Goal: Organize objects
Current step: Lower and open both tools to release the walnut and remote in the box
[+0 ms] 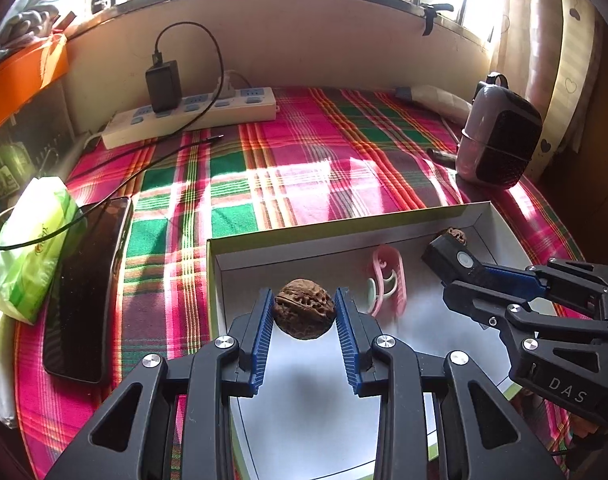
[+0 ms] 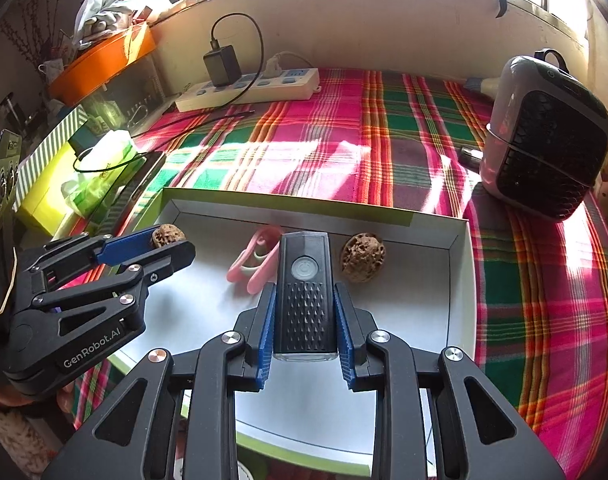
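Left gripper (image 1: 304,312) clamping walnut (image 1: 303,307) — near box wall (image 1: 214,280).

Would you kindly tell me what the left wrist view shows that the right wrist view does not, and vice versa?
Only the left wrist view shows the left gripper closed on a walnut head-on. Only the right wrist view shows the striped box and the right gripper gripping the black light head-on. Both show the white box, pink clip, second walnut, power strip and heater.
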A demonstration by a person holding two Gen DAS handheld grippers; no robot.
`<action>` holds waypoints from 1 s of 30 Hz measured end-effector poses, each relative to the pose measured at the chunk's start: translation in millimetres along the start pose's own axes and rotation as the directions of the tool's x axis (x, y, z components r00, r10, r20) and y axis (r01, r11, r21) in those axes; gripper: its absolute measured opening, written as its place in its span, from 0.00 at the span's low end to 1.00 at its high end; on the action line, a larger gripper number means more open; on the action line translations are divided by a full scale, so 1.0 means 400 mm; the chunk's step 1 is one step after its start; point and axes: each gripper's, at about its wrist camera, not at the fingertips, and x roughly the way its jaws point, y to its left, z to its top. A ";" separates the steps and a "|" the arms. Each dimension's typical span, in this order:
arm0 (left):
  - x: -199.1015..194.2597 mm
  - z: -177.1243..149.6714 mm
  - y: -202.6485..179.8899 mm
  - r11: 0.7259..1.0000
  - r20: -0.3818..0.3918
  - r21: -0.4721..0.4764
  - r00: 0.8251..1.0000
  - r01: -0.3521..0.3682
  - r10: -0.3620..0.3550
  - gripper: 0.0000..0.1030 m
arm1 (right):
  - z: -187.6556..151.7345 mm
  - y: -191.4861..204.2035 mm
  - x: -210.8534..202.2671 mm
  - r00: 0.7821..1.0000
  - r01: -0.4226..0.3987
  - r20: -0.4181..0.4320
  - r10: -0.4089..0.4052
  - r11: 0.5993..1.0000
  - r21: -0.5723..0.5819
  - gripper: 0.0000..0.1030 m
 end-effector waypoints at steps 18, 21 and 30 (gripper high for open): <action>0.065 0.028 -0.021 0.998 -0.038 0.057 0.999 -0.009 0.012 0.28 | 0.024 -0.009 0.060 0.999 0.018 -0.040 -0.016 0.999 0.037 0.27; 0.069 0.028 -0.024 0.998 -0.044 0.064 0.999 -0.009 0.012 0.28 | 0.026 -0.011 0.061 0.999 0.018 -0.038 -0.016 0.999 0.040 0.28; 0.072 0.030 -0.024 0.998 -0.053 0.061 0.998 -0.015 0.018 0.29 | 0.027 -0.015 0.065 0.999 0.012 -0.038 -0.010 0.999 0.053 0.28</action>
